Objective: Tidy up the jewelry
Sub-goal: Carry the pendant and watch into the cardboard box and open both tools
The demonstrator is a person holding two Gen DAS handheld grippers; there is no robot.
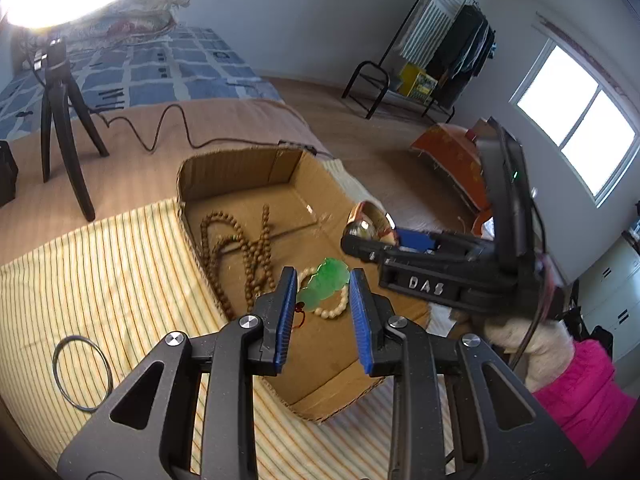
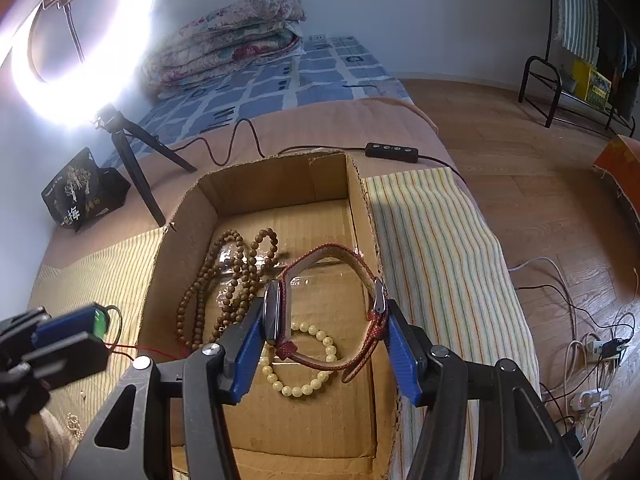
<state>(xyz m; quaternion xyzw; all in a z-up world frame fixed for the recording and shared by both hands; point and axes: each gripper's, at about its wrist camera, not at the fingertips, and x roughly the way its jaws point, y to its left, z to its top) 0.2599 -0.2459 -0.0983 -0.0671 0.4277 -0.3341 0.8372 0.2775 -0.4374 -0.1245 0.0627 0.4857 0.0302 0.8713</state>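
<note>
The right gripper [image 2: 326,320], clamped on the watch [image 2: 276,312], could snag the pale bracelet [image 2: 304,364] at 6 o'clock below, while the left gripper [image 1: 323,316] grips the green pendant [image 1: 326,284].

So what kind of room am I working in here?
Most likely a bedroom: the cardboard box sits on a bed, with a folded quilt at its far end, a clothes rack by the window, and wood flooring.

Premises: a domestic bedroom. Observed are a bed [image 2: 320,68] with a folded quilt [image 2: 228,36], a clothes rack [image 1: 452,40] bearing garments, wooden flooring [image 2: 520,128] and a window [image 1: 576,120].
</note>
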